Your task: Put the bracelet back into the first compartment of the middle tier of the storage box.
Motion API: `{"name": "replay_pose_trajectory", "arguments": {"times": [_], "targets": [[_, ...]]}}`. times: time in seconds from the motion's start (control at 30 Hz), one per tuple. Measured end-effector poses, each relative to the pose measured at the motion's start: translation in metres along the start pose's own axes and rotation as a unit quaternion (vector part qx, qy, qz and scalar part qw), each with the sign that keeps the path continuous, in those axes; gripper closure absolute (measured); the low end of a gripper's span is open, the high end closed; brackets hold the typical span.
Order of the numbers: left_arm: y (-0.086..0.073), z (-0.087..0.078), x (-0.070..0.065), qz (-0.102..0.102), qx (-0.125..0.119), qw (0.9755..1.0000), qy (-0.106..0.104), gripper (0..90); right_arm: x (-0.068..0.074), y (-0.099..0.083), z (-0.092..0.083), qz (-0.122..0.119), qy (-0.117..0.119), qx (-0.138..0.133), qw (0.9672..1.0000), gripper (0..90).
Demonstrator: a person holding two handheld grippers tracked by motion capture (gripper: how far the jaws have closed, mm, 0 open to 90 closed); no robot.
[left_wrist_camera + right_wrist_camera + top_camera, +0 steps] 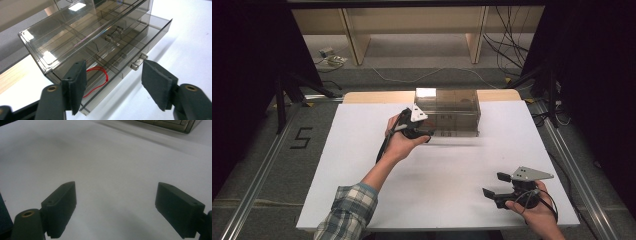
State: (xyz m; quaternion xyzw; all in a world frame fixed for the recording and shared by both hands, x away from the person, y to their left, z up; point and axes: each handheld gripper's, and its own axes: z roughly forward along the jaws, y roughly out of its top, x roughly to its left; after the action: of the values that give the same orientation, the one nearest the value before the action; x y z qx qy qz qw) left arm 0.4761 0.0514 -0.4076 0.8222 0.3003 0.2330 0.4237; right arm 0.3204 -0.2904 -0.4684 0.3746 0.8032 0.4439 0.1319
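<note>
The smoky transparent plastic drawer cabinet stands at the far centre of the white surface. Its bottom drawer is pulled partly out, with a red looped cord lying inside. The left tool sits just beside the drawer front, released, its jaws spread with nothing between them. The right tool rests near the right edge, well apart, released and empty.
</note>
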Motion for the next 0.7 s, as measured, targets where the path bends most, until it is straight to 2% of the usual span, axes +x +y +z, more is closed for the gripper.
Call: {"name": "replay_pose_trajectory", "arguments": {"times": [0.17, 0.37, 0.6, 0.7], "targets": [[-0.003, -0.012, -0.004, -0.002, -0.002, 1.0, -0.003, 31.2, 0.0, 0.0, 0.0, 0.001, 0.0, 0.0, 1.0, 18.2], [-0.015, -0.03, -0.015, 0.011, -0.007, 0.9999, -0.009, 28.4, 0.0, 0.0, 0.0, 0.001, 0.0, -0.001, 1.0, 18.1], [-0.042, -0.051, -0.029, 0.017, -0.01, 0.9998, -0.006, 23.3, 0.0, 0.0, 0.0, 0.001, 0.0, -0.001, 1.0, 18.1], [-0.053, -0.06, -0.033, 0.01, -0.012, 0.9999, -0.005, 22.7, 0.0, 0.0, 0.0, 0.001, 0.0, -0.001, 1.0, 18.1]]}}
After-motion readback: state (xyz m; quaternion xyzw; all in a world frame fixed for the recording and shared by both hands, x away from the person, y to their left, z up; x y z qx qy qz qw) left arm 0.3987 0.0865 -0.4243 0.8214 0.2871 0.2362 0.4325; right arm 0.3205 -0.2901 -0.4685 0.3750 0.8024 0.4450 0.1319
